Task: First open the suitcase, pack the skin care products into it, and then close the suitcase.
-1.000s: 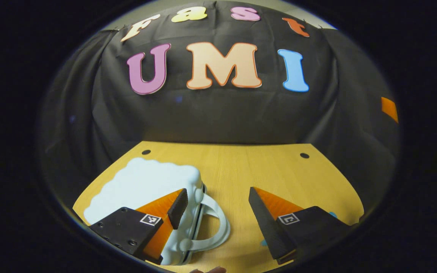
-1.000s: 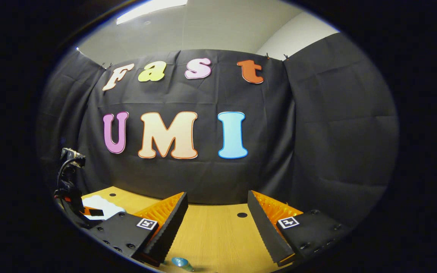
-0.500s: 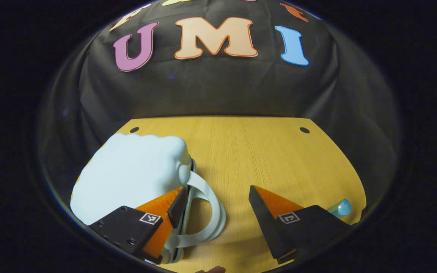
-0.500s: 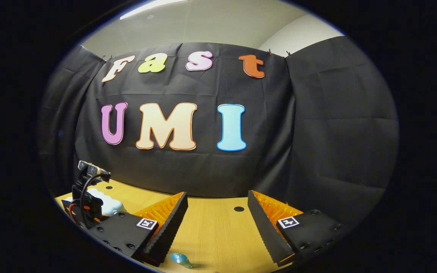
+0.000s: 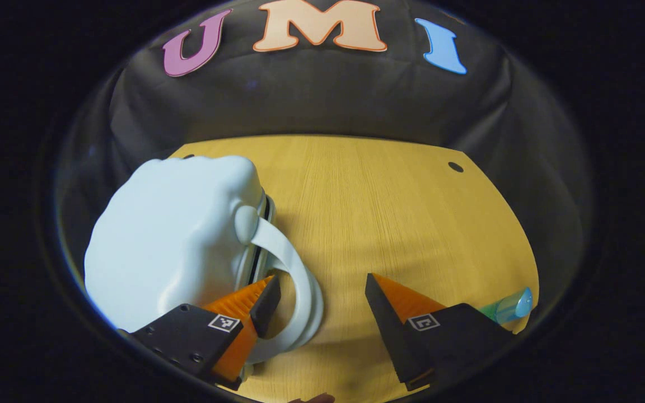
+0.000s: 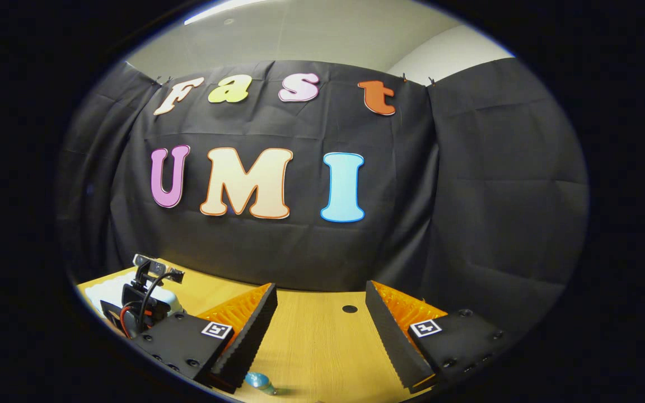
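Left gripper (image 5: 317,299) is hanging spread wide over the table (image 5: 389,212), pinching nothing; the suitcase's looped handle (image 5: 294,291) is lying partly in the gap, just beside its own left finger, which is sitting at the seam edge of the pale blue suitcase (image 5: 171,240); the case is lying shut and flat to the gripper's left and ahead, long axis running away from the camera, seam facing the gap (so this is the nearer gripper for opening, judging by position); a small blue-green skin care bottle (image 5: 510,307) is lying on its side well off to the right, partly hidden behind the other finger; right gripper (image 6: 319,330) is also hovering spread and empty, another view of that bottle (image 6: 258,382) peeking low between its fingers; nothing is blocking the handle.
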Available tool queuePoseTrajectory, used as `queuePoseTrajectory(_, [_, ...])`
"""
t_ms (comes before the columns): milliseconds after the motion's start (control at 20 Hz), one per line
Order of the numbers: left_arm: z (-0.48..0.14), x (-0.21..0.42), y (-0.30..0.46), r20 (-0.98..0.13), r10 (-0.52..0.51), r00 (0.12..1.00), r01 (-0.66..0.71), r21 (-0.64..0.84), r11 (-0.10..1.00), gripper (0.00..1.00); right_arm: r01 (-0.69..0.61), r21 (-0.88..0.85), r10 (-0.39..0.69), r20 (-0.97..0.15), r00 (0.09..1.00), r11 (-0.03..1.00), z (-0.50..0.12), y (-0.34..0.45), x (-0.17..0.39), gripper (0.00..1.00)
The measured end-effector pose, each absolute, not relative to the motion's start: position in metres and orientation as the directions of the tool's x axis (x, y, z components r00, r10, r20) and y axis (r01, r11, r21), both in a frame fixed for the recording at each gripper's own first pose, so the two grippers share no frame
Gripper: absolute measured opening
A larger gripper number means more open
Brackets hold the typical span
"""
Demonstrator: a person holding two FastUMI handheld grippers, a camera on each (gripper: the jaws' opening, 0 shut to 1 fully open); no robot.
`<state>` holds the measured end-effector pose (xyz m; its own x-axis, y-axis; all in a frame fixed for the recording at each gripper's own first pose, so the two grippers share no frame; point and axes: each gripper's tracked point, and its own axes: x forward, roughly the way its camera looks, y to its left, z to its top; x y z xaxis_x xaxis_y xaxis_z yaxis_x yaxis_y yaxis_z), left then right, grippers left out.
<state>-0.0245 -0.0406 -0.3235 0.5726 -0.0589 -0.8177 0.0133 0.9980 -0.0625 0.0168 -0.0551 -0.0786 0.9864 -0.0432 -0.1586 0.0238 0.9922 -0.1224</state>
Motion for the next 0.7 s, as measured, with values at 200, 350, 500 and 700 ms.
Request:
queuePoseTrajectory(200, [-0.334,-0.025,-0.049,-0.84,-0.122,0.529,0.048,-0.114,0.992,0.9,0.041,-0.118,-0.059,-0.158,0.986,0.992,-0.079,-0.06,0.016,0.99])
queuePoseTrajectory(350, [-0.335,-0.025,-0.029,-0.85,-0.058,0.523,0.023,-0.054,0.998,0.46,0.048,-0.119,-0.065,-0.149,0.987,0.992,-0.077,-0.061,0.015,0.99])
queuePoseTrajectory(500, [-0.333,-0.026,-0.029,-0.855,-0.091,0.511,0.032,-0.087,0.996,0.13,0.045,-0.12,-0.062,-0.143,0.988,0.992,-0.075,-0.057,0.014,0.99])
queuePoseTrajectory(700, [-0.325,-0.025,-0.033,-0.855,-0.125,0.504,0.101,-0.086,0.991,0.05,0.039,-0.105,-0.052,-0.127,0.991,0.994,-0.069,-0.051,0.013,0.99])
